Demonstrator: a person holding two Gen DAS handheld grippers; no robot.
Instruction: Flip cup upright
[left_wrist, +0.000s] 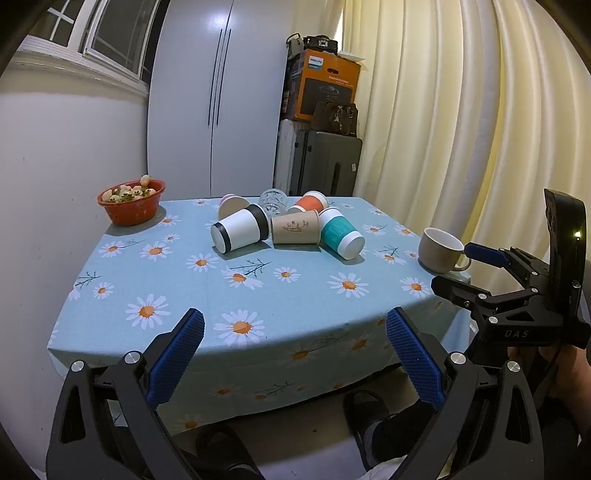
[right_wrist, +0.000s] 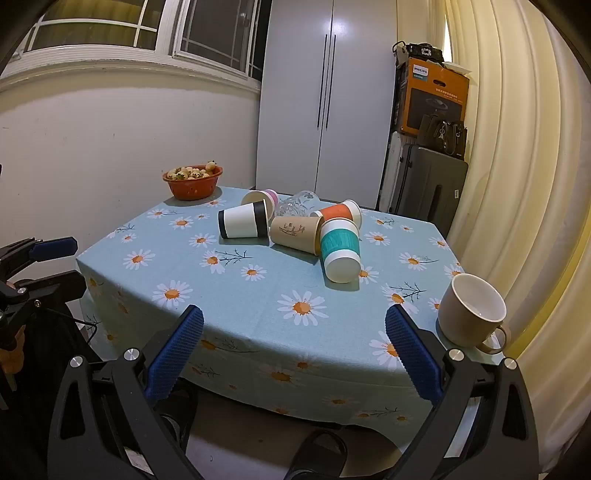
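Several paper cups lie on their sides in a cluster mid-table: a black-and-white cup (left_wrist: 240, 230) (right_wrist: 243, 223), a brown kraft cup (left_wrist: 295, 227) (right_wrist: 295, 232), a teal-and-white cup (left_wrist: 340, 234) (right_wrist: 340, 251), an orange cup (left_wrist: 310, 203) (right_wrist: 338, 212), a pink cup (left_wrist: 232, 205) (right_wrist: 260, 197) and a clear glass (left_wrist: 273, 201) (right_wrist: 297, 203). A beige mug (left_wrist: 441, 249) (right_wrist: 471, 310) stands upright at the table's right corner. My left gripper (left_wrist: 295, 328) is open and empty before the front edge. My right gripper (right_wrist: 295, 328) is open and empty, just left of the mug; it also shows in the left wrist view (left_wrist: 469, 271).
A red bowl of fruit (left_wrist: 131, 201) (right_wrist: 194, 182) sits at the far left corner. The table has a daisy-print cloth (left_wrist: 184, 288) (right_wrist: 258, 295). Behind stand a white cabinet (left_wrist: 218, 92), suitcases and boxes (left_wrist: 321, 122); curtains (left_wrist: 461, 129) hang right. Slippered feet (left_wrist: 373, 424) are below.
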